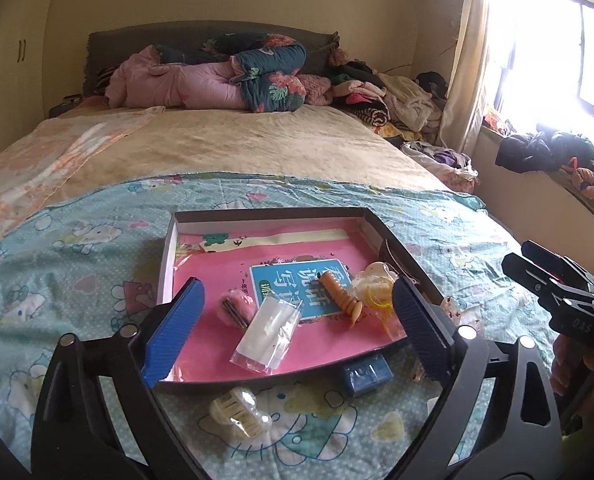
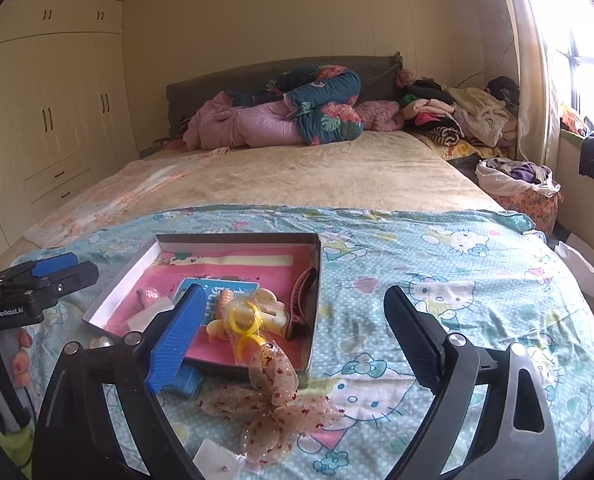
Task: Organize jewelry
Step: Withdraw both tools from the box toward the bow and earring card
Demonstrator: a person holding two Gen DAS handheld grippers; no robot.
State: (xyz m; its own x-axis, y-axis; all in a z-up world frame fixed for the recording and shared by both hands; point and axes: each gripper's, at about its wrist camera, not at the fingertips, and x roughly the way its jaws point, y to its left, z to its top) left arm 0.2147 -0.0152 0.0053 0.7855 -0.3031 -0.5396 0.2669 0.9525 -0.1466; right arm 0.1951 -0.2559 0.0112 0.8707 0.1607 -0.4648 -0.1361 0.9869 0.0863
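Right gripper (image 2: pixel 293 340): jaws spread, empty; sheer beige ribbon bow with red dots (image 2: pixel 275 408) lies on the bed just below and between them, long axis running up toward the shallow dark cardboard box with pink lining (image 2: pixel 315 280). Left gripper (image 1: pixel 297 332): jaws also spread, empty, straddling the box's near edge, clear plastic hair claw (image 1: pixel 241 412) on the bed just under them. Right is nearer the bow, so I'd expect a straight-down pinch.
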